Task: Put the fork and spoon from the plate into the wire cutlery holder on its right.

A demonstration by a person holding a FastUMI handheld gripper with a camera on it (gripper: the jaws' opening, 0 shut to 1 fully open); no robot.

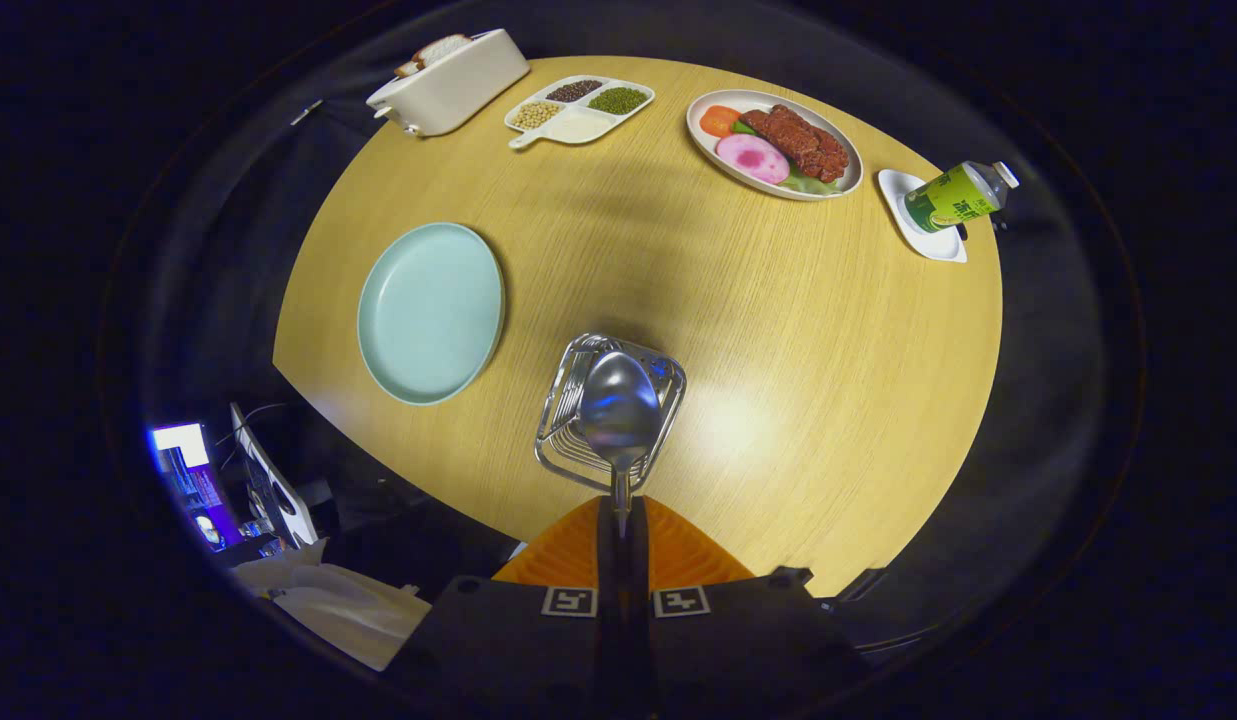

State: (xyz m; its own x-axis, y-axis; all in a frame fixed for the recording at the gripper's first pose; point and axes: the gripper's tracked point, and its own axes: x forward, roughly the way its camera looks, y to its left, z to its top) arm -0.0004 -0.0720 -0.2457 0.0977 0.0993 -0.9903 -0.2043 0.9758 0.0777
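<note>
Gripper (623, 520): orange fingers (568, 555) closing on the handle of a steel spoon (618, 405), bowl hanging over the wire cutlery holder (558, 440). Holder standing on the round wooden table (828, 380), just right of a bare pale-green plate (430, 312). Fork: cannot tell where. Beyond: food plate (774, 143), divided dish (578, 108), canister lying on a saucer (956, 196).
</note>
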